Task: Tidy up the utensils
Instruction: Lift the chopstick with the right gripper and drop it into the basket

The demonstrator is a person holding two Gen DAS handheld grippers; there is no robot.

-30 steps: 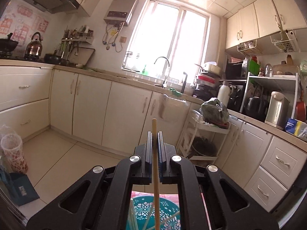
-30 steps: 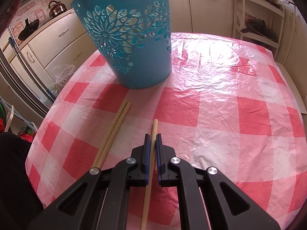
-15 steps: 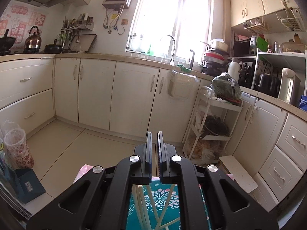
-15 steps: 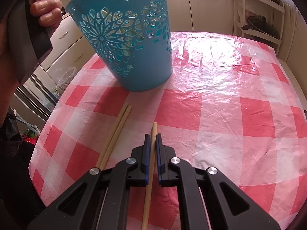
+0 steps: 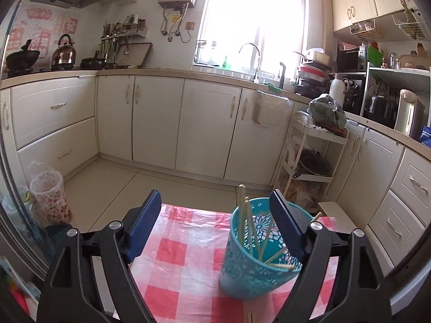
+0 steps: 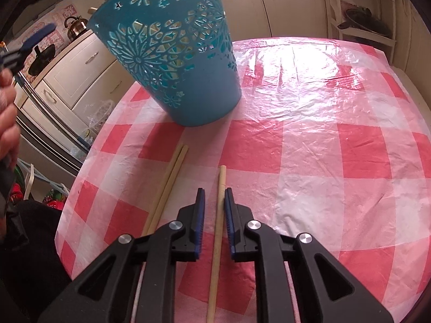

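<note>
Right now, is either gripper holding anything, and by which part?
Nothing is held. The left gripper is wide open above the table. The right gripper straddles a chopstick lying flat, with visible gaps either side.

Glossy crinkled plastic tablecloth (image 6: pixel 309 86); pierced matt plastic basket (image 6: pixel 172 51); smooth pale wooden chopsticks (image 6: pixel 165 188).

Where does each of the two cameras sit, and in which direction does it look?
Left wrist: on the left gripper, raised over the table edge, facing the kitchen cabinets and window; its open fingers show.
Right wrist: on the right gripper, low over the checked tablecloth, looking along a single chopstick between its slightly parted fingers; the person's left hand shows at the edge.
Shared: the blue basket and the tablecloth.
</note>
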